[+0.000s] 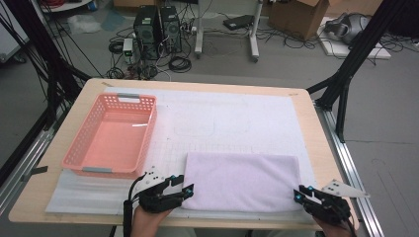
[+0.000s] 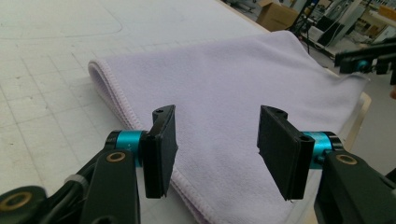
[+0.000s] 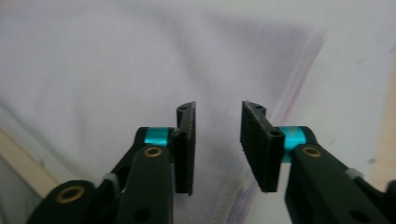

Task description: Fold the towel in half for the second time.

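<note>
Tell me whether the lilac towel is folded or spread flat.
Folded: the towel shows a doubled, rounded edge at its left end in the left gripper view, with one layer lying over another.

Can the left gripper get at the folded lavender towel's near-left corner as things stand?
Probably yes: the left gripper stands open right at the towel corner, with nothing between; the pink basket sits off to the side.

Readable text: none in any view.
Towel (image 1: 242, 180): plain lilac cloth, no label or print legible.
Basket (image 1: 79, 148): pink plastic, no marking legible.
Table mat (image 1: 237, 118): faint grid lines and curved outlines, no characters legible.
Cardboard box (image 1: 296, 17): no print legible.
Computer towers (image 1: 157, 29): no brand legible.
</note>
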A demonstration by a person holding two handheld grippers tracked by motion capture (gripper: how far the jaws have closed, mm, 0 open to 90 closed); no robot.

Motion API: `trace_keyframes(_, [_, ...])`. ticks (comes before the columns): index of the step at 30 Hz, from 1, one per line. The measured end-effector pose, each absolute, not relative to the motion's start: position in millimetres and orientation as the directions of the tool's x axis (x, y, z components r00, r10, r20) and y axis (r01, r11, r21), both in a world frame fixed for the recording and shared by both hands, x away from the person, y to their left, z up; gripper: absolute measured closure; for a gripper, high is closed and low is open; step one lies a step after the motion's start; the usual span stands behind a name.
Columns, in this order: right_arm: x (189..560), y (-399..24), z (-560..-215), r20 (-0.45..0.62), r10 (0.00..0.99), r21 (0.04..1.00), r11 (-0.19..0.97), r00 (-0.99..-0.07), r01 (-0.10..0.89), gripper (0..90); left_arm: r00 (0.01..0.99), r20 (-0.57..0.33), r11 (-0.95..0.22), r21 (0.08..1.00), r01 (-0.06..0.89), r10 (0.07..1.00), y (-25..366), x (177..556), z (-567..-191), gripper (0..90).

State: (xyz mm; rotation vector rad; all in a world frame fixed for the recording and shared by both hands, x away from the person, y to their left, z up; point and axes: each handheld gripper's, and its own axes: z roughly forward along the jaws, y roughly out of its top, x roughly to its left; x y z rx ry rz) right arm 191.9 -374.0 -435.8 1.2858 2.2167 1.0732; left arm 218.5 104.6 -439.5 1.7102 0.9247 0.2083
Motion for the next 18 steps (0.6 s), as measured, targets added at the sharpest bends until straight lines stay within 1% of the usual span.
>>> trace_keyframes(1, [191.3,-375.2,-439.8,0.029,0.852,0.737,0.336,-0.523,0.587,73.4,0.675,-0.310,-0.066,0.880,0.470,0.670,105.1,219.0,-439.9,47.3])
trace_keyframes(4, [183.6,-384.3,-437.5,0.002,0.856,0.736,0.348,-0.516,0.581,74.8,0.673,-0.308,-0.068,0.880,0.470,0.673,106.6,221.0,-440.6,46.9])
trace_keyframes(6, [181.9,-390.3,-435.5,0.017,0.865,0.741,0.326,-0.502,0.587,73.0,0.667,-0.310,-0.066,0.878,0.475,0.677,106.6,224.3,-441.4,46.2])
trace_keyframes(10, [188.2,-392.2,-423.8,0.050,0.863,0.812,0.258,-0.503,0.523,72.4,0.666,-0.316,-0.065,0.874,0.482,0.676,104.9,234.1,-440.5,45.7])
trace_keyframes(12, [197.0,-387.1,-421.4,0.060,0.852,0.827,0.250,-0.521,0.504,72.5,0.665,-0.319,-0.066,0.872,0.486,0.675,103.3,237.5,-440.9,45.7])
trace_keyframes(15, [218.0,-373.9,-421.6,0.041,0.828,0.819,0.292,-0.559,0.494,73.0,0.665,-0.312,-0.076,0.871,0.486,0.679,102.0,242.3,-441.7,45.8])
trace_keyframes(18, [247.7,-359.5,-425.0,0.051,0.803,0.812,0.313,-0.594,0.492,73.1,0.660,-0.312,-0.074,0.870,0.488,0.684,100.7,248.9,-441.7,45.7])
